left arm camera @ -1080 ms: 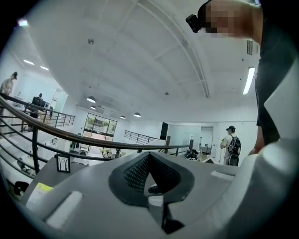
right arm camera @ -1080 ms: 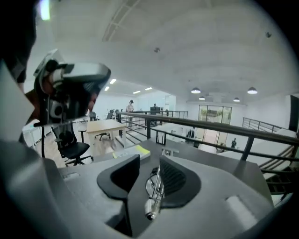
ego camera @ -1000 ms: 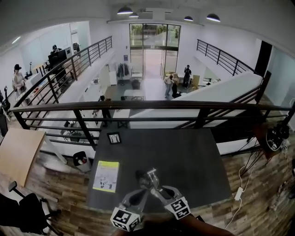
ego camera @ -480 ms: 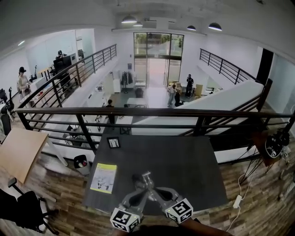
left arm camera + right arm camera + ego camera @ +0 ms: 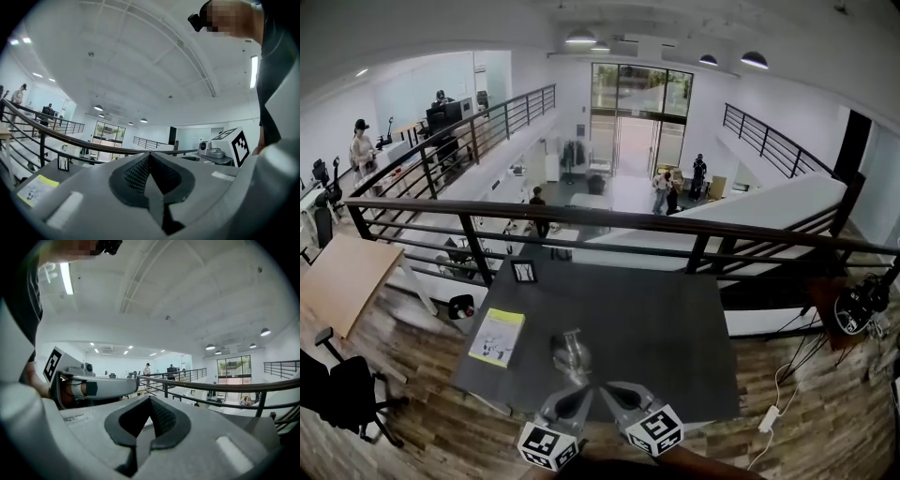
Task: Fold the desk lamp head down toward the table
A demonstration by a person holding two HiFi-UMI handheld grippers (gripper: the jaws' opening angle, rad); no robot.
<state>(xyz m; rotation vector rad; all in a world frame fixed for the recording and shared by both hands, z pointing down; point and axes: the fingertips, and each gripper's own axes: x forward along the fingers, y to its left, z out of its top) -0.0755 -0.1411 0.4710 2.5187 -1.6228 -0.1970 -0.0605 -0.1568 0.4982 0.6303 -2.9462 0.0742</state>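
The small silver desk lamp (image 5: 570, 352) sits low on the dark table (image 5: 656, 328), near its front middle, with its head down close to the tabletop. Both grippers hang just in front of it, near the table's front edge, apart from the lamp. My left gripper (image 5: 583, 393) is shut with nothing between its jaws, as its own view confirms (image 5: 149, 158). My right gripper (image 5: 606, 387) is shut too and holds nothing (image 5: 150, 401). Neither gripper view shows the lamp.
A yellow booklet (image 5: 497, 337) lies at the table's left side, and a small framed picture (image 5: 523, 271) stands at its far left corner. A black railing (image 5: 609, 220) runs behind the table, above an open hall below. A wooden desk (image 5: 342, 281) and a black chair (image 5: 342, 394) stand to the left.
Both grippers have drawn back from the lamp toward the table's near edge. The right gripper, which reached to the lamp a second ago, has let go and shut.
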